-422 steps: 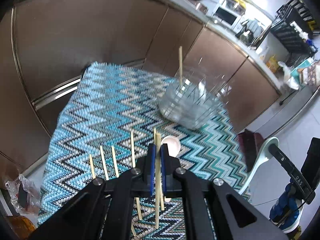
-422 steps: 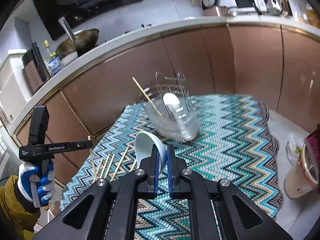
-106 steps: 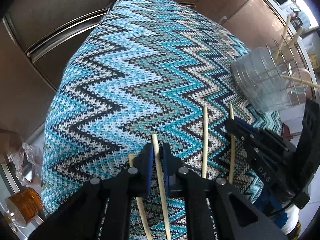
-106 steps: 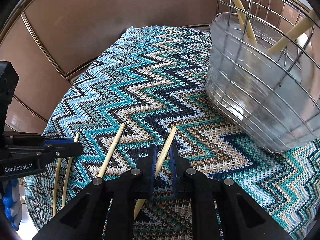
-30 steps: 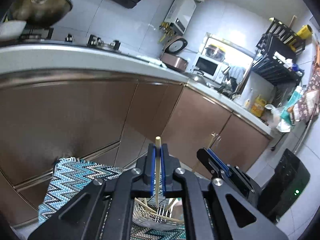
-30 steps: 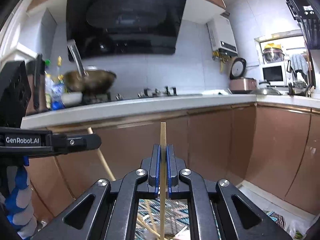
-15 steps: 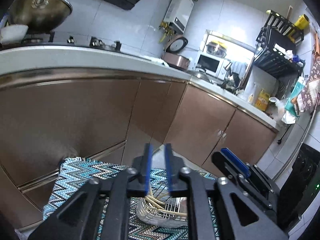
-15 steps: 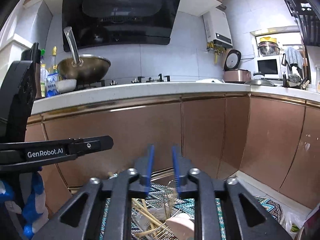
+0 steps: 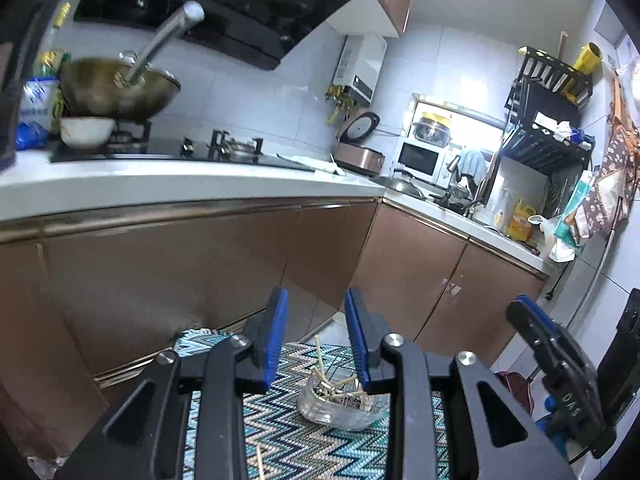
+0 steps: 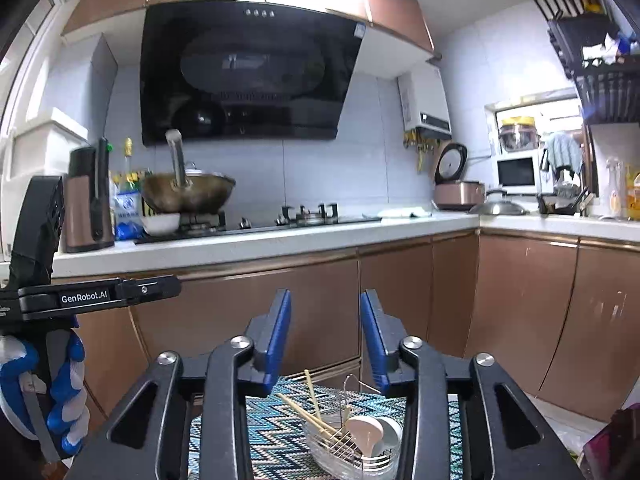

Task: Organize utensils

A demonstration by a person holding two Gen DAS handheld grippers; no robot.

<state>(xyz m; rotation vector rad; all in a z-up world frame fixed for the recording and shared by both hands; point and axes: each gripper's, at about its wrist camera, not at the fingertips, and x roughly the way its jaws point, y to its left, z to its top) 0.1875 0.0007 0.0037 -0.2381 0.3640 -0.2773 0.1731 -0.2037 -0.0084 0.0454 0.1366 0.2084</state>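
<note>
A: Left wrist view. What is the left gripper doing?

B: Its jaws are opening, with nothing between them. The basket is lying below and ahead of the fingers, near the far edge of the cloth. One chopstick is lying loose at the cloth's near edge, its long axis running roughly away from the camera, under the left gripper.

A: Right wrist view?

B: The right gripper is also opening, empty. The basket is sitting below it, chopsticks leaning left inside, spoons at its right. The left gripper is hanging level at the left, well apart.

A: Nearer hand for the loose chopstick?

B: Probably the left. Open room above the cloth.
</note>
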